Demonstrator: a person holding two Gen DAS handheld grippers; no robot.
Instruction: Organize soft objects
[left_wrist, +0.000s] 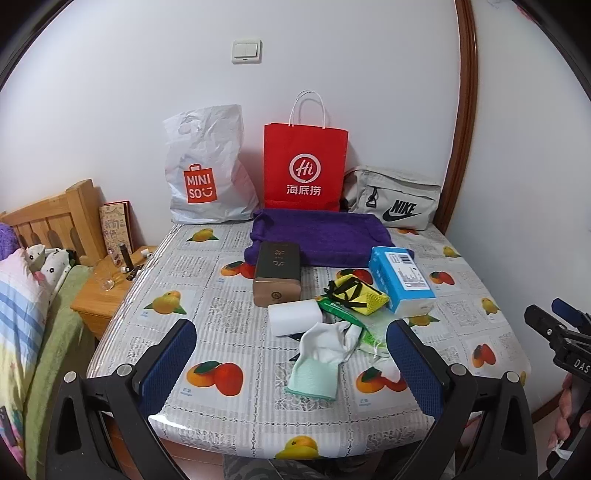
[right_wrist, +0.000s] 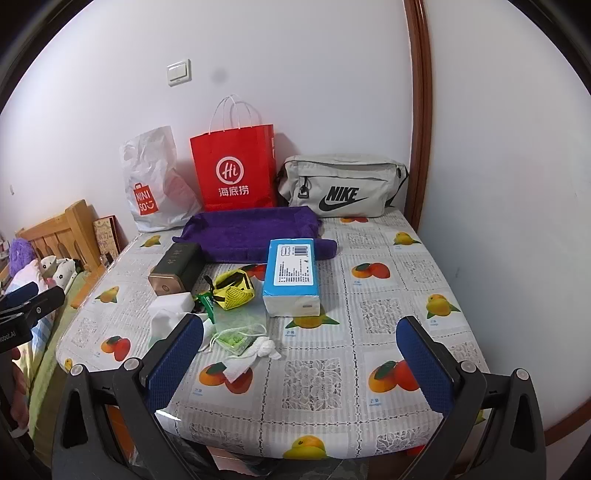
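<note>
Grippers tilted downward over near bench edge: left gripper (left_wrist: 291, 363) jaws apart, empty, above white glove (left_wrist: 321, 354); right gripper (right_wrist: 299, 365) jaws apart, empty. Purple towel (right_wrist: 255, 232) lies by bags at wall.

Wall light switch (left_wrist: 246, 51) above surface's far edge; wooden nightstand (left_wrist: 96, 295) and bed headboard (left_wrist: 51, 218) beside its left edge.
</note>
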